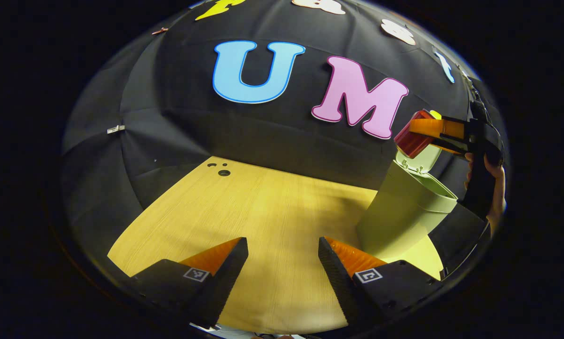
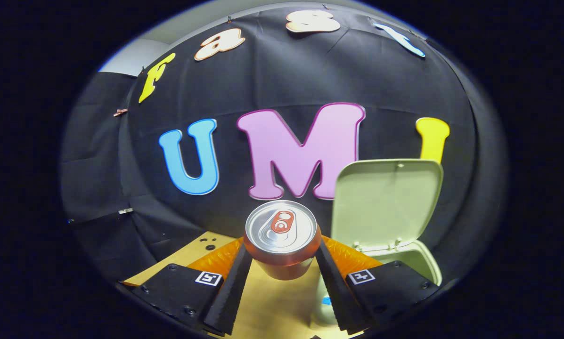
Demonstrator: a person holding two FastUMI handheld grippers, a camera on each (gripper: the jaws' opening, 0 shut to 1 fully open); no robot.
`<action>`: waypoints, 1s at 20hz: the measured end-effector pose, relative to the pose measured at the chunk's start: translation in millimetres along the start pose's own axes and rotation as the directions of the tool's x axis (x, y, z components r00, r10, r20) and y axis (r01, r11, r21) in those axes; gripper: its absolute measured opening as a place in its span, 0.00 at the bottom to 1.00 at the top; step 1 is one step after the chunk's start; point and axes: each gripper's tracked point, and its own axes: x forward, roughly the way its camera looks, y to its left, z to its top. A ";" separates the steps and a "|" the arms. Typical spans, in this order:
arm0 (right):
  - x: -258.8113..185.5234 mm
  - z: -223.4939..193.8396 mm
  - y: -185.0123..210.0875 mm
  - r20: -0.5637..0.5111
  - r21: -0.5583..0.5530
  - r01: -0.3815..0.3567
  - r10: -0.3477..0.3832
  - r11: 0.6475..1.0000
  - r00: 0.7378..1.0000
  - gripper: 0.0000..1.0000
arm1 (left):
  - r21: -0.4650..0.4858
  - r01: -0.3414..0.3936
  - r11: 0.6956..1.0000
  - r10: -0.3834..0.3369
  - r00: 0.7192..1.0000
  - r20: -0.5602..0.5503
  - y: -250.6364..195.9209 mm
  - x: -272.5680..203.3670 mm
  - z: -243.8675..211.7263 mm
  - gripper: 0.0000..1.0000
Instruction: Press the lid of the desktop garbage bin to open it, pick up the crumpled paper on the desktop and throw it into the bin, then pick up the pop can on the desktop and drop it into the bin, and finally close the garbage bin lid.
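Left gripper view, near to far. The left claw point(image 1: 282, 263) sits at the bottom centre of the frame, released, its two fingers spread well apart with nothing between them but bare wood. Under it the table point(image 1: 263, 207) runs up the middle of the frame to the black cloth wall; small round holes point(image 1: 221, 169) sit in the wood near its far edge, upper left of the tabletop. At the right of the frame the garbage bin point(image 1: 404, 212) stands upright on the table, its lid point(image 1: 423, 160) raised. Above the bin's mouth, at the right edge, the right claw point(image 1: 420, 134) comes in from the right, clenched on the pop can point(image 1: 411, 141), which lies tilted over the opening. A hand point(image 1: 491, 183) holds that tool behind the bin.

Right gripper view, near to far. The right claw point(image 2: 282, 263) occupies the bottom centre, both fingers pressed against the sides of the pop can point(image 2: 282, 235), whose top and pull tab face the camera. Just right of and behind the can stands the garbage bin point(image 2: 420, 263), lower right of the frame, its lid point(image 2: 385, 202) swung up and open. The table point(image 2: 272, 301) shows below the can. Whether crumpled paper lies inside the bin cannot be told.
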 end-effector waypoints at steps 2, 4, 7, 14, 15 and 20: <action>-3.3 0.8 -24.6 0.001 0.002 0.041 -0.041 0.999 0.999 0.81 | 0.015 0.013 1.000 -0.013 1.000 0.002 -8.4 6.1 3.4 0.96; -5.8 -4.0 -54.6 -0.009 -0.005 0.090 -0.090 0.996 0.996 0.81 | 0.019 0.015 1.000 -0.015 1.000 -0.002 -14.1 14.2 2.2 0.96; -5.5 -15.5 -85.0 -0.030 -0.014 0.142 -0.142 0.990 0.989 0.81 | 0.007 0.017 1.000 -0.016 1.000 -0.022 -23.3 26.5 -4.0 0.96; 9.5 -56.9 -115.6 -0.111 -0.008 0.171 -0.171 0.985 0.979 0.82 | 0.021 0.008 1.000 -0.007 0.998 -0.058 -38.4 45.6 -12.6 0.96; 11.6 -63.3 -117.9 -0.125 -0.017 0.167 -0.168 0.986 0.978 0.82 | 0.012 -0.010 1.000 0.011 0.998 -0.063 -37.6 49.2 -15.7 0.96; 20.9 -87.8 -119.2 -0.175 -0.024 0.130 -0.132 0.991 0.976 0.85 | -0.041 -0.081 0.996 0.076 0.992 -0.100 -47.3 48.7 -39.2 0.96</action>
